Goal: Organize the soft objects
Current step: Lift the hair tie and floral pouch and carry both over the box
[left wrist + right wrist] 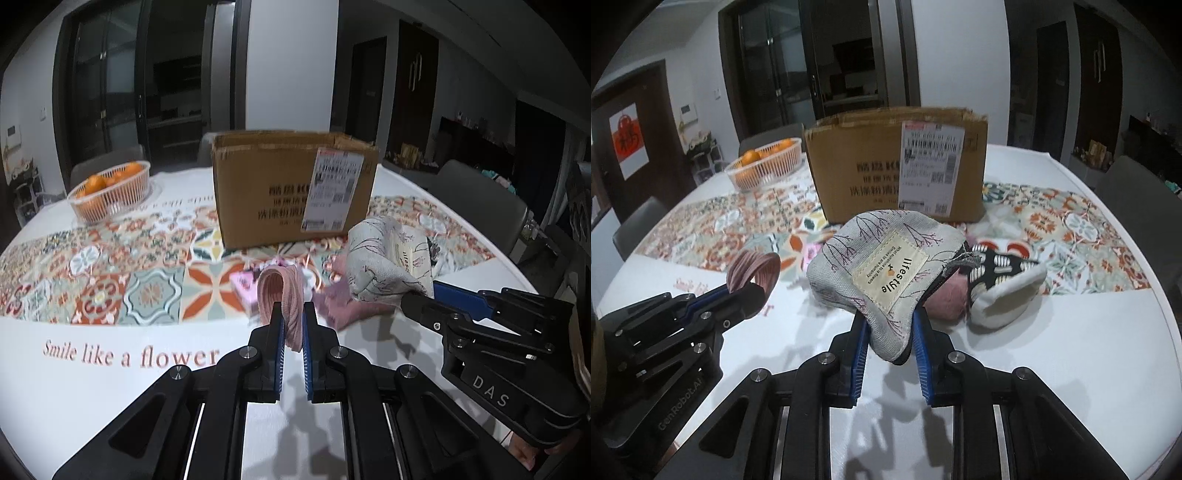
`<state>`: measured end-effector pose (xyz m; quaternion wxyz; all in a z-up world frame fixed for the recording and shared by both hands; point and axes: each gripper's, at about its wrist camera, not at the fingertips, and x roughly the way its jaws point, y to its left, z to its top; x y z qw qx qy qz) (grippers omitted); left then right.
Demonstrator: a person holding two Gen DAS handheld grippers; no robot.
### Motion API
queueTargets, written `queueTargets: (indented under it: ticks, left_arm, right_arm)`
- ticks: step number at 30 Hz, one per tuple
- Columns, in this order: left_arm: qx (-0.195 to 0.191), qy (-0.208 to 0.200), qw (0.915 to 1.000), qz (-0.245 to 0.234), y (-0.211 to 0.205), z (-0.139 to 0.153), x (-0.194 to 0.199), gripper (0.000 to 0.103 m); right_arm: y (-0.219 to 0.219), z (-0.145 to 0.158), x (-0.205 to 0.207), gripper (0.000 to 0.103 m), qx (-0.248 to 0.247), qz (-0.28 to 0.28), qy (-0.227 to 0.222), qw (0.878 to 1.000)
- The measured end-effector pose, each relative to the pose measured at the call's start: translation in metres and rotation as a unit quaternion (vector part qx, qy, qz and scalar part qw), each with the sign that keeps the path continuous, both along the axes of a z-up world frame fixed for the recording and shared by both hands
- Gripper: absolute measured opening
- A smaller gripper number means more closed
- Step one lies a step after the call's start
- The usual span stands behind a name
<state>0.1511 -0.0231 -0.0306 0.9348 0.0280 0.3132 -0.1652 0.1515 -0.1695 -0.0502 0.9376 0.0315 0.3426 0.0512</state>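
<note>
My left gripper (293, 314) is shut on a pink ribbed headband (282, 295) and holds it above the table; it also shows in the right wrist view (753, 271). My right gripper (890, 321) is shut on a grey fabric pouch (882, 262) with a "lifestyle" label, lifted off the table; the pouch also shows in the left wrist view (391, 262). An open cardboard box (295, 188) stands behind them. A pink fluffy item (945, 295), a black-and-white patterned soft item (1004, 284) and a small pink packet (243, 286) lie on the table.
A plastic basket of oranges (110, 192) stands at the back left. The round table (92, 369) has a patterned tile cloth with "Smile like a flower" printed on it. Grey chairs (480, 199) surround the table.
</note>
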Motion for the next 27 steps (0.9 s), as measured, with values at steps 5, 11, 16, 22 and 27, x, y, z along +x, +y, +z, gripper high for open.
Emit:
queueTargets:
  ticks: [5,11,16,22,27]
  left_arm:
    - [-0.004,-0.026,0.9996,-0.002,-0.004,0.018,0.003,0.01]
    - [-0.01,-0.054,0.9985,-0.001,-0.009,0.038,0.009,0.01]
    - [-0.017,-0.076,0.9969,0.0,-0.012,0.055,0.018,0.01]
    - [-0.02,-0.098,0.995,0.001,-0.015,0.071,0.03,0.01]
    - [-0.023,-0.115,0.993,0.005,-0.016,0.083,0.043,0.01]
  right_arm:
    - [-0.005,0.016,0.0,0.025,0.007,-0.007,-0.023,1.0]
    - [-0.01,0.034,0.006,0.025,0.014,-0.015,-0.053,0.998]
    - [-0.015,0.049,0.012,0.025,0.018,-0.02,-0.076,0.997]
    - [-0.019,0.066,0.022,0.025,0.021,-0.025,-0.101,0.994]
    - [-0.02,0.078,0.031,0.025,0.022,-0.029,-0.12,0.992]
